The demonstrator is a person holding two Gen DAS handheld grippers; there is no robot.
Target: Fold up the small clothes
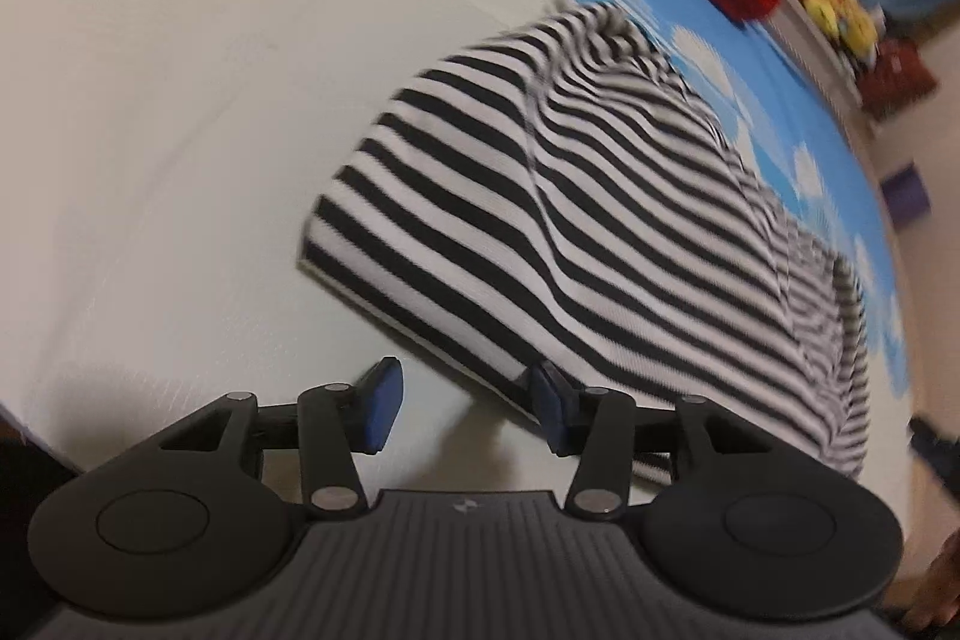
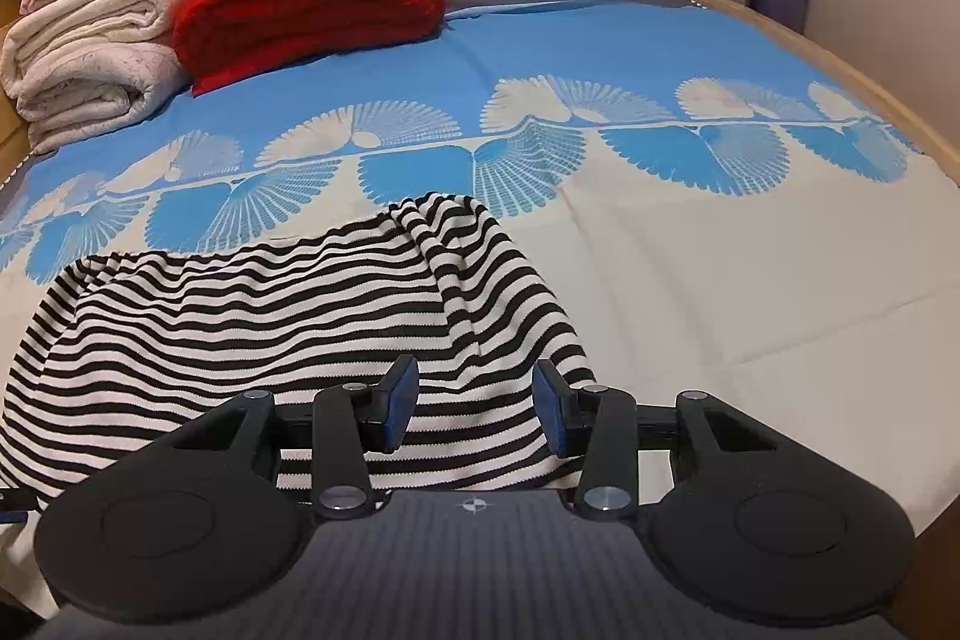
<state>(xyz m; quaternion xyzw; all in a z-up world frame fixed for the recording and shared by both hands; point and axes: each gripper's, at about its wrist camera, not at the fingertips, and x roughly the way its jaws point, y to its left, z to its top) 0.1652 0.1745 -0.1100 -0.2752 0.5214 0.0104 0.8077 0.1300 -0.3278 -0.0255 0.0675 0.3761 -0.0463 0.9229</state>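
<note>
We see the striped garment (image 2: 288, 328) rumpled at lower left on the bed (image 2: 720, 280); soft and light, best pinched at its hem. Both hand-held grippers, left (image 1: 465, 403) and right (image 2: 474, 409), gape empty.

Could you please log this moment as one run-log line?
phase: pre-grasp | striped garment: bunched on bedspread | left gripper: open at hem | right gripper: open over garment

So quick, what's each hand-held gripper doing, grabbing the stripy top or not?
Left hand-held gripper: open, holding nothing, at the striped top's edge.
Right hand-held gripper: open, holding nothing, above the top.
</note>
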